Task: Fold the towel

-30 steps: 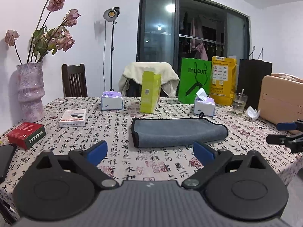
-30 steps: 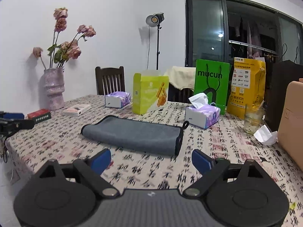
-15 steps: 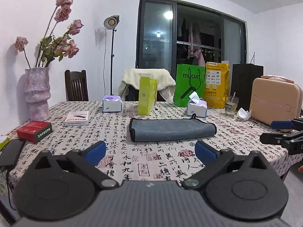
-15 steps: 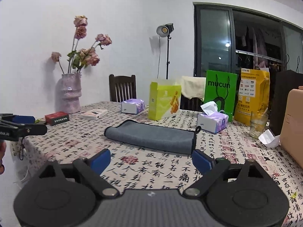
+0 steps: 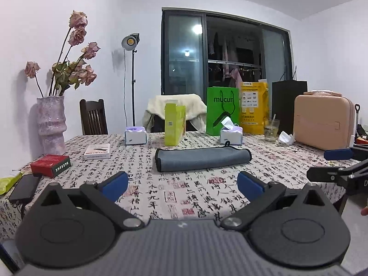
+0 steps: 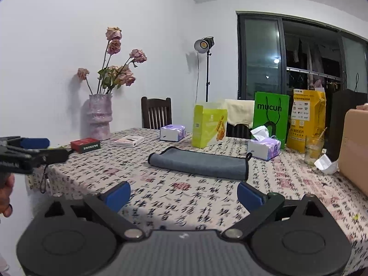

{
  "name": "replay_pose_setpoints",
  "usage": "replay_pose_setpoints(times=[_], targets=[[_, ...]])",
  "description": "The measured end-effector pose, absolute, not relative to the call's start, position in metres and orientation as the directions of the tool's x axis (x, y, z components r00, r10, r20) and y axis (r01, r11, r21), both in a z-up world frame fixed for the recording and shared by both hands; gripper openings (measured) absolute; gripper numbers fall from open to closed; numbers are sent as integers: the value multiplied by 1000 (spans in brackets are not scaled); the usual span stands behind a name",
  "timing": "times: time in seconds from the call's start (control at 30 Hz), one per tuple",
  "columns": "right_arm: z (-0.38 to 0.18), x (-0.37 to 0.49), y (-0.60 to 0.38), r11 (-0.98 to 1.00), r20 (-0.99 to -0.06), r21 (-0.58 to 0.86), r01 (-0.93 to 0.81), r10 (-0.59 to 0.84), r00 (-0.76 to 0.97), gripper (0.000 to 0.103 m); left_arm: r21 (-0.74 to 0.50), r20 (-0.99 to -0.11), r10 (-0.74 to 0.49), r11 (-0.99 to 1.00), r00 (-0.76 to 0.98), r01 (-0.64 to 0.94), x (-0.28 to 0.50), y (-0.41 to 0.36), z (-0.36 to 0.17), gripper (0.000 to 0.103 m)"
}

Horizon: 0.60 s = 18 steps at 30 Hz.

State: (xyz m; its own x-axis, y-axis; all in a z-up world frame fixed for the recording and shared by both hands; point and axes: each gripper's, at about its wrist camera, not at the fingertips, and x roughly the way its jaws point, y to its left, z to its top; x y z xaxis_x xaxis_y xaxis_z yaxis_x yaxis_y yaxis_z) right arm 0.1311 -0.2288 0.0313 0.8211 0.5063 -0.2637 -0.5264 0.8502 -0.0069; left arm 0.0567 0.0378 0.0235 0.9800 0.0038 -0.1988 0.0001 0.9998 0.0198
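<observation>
A grey towel [image 5: 202, 158] lies folded into a long strip on the patterned tablecloth [image 5: 179, 193], also in the right wrist view [image 6: 200, 163]. My left gripper [image 5: 182, 185] is open and empty, held back near the table's front edge, well short of the towel. My right gripper [image 6: 184, 195] is open and empty, also back from the towel. The right gripper shows at the right edge of the left wrist view [image 5: 333, 165]; the left gripper shows at the left edge of the right wrist view [image 6: 34, 151].
Behind the towel stand a yellow-green box [image 5: 174, 124], two tissue boxes [image 5: 135, 135] [image 5: 231, 134], green [image 5: 222, 110] and yellow [image 5: 254, 107] bags, and a glass [image 5: 271, 130]. A pink case [image 5: 324, 124] is right. A vase [image 5: 51, 124], red box [image 5: 50, 162], phone [image 5: 25, 188] are left.
Both grippers have drawn back and risen away from the towel, so it looks smaller and farther. The towel has not moved. Both grippers stay open.
</observation>
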Motion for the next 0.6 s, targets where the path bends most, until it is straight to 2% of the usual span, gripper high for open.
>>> replay_pose_setpoints(times=[0.1, 0.27, 0.43, 0.6], targets=[[27, 124, -228, 856, -255, 22, -516, 504, 825, 100, -1, -180, 6, 1000, 984, -6, 47, 37, 22, 103], [26, 106, -223, 850, -230, -34, -525, 505, 832, 100, -5, -147, 27, 1000, 989, -28, 33, 37, 26, 103], [16, 86, -226, 845, -206, -21, -534, 519, 829, 100, -18, -182, 55, 998, 982, -59, 22, 38, 19, 103], [5, 66, -233, 840, -197, -2, -543, 532, 823, 100, -16, -219, 31, 999, 975, -35, 13, 34, 11, 103]])
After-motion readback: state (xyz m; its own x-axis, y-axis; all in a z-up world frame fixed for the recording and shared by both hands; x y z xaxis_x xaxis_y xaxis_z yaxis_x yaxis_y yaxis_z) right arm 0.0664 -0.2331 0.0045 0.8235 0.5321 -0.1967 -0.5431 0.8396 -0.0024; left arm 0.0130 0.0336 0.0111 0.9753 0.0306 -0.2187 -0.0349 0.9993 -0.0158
